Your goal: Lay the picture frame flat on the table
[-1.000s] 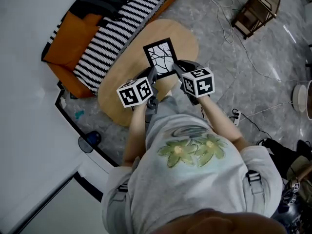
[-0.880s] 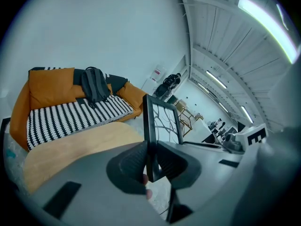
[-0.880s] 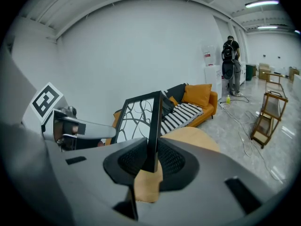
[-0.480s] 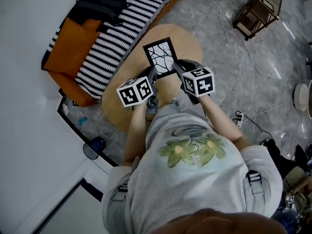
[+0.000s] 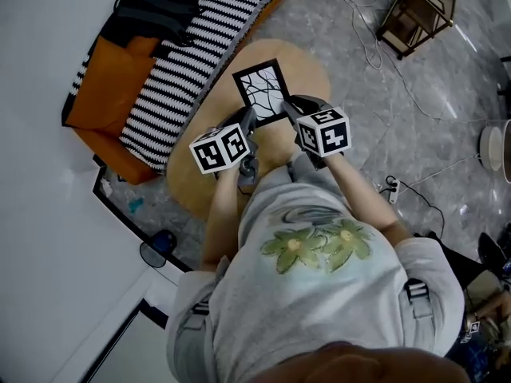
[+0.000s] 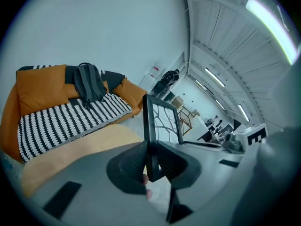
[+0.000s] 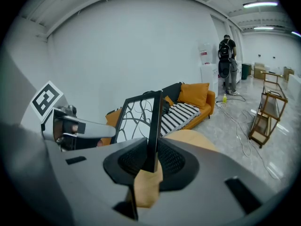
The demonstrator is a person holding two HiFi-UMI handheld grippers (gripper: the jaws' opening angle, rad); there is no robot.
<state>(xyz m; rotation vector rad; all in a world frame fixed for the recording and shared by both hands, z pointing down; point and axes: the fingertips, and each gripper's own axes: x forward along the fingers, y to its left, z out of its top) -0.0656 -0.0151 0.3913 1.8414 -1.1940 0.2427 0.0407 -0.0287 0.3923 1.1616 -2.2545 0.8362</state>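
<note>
A black picture frame (image 5: 263, 91) with a white branch print is held above the oval wooden table (image 5: 200, 174). In the head view my left gripper (image 5: 251, 123) is shut on the frame's near left corner and my right gripper (image 5: 289, 110) is shut on its near right corner. The left gripper view shows the frame (image 6: 160, 123) edge-on, standing up between the pads, and my left gripper (image 6: 151, 161) clamps its black edge. The frame (image 7: 141, 119) rises from my right gripper (image 7: 151, 158) in the right gripper view, its side rail pinched between the pads.
An orange sofa (image 5: 104, 94) with a striped blanket (image 5: 188, 50) and a dark backpack (image 6: 89, 81) stands left of the table. A wooden rack (image 5: 419, 10) and cables (image 5: 415, 94) lie on the grey floor to the right. A person (image 7: 226, 62) stands far off.
The hold on the frame is the same. The head view has shifted slightly, so the sofa and table sit a little further left and down.
</note>
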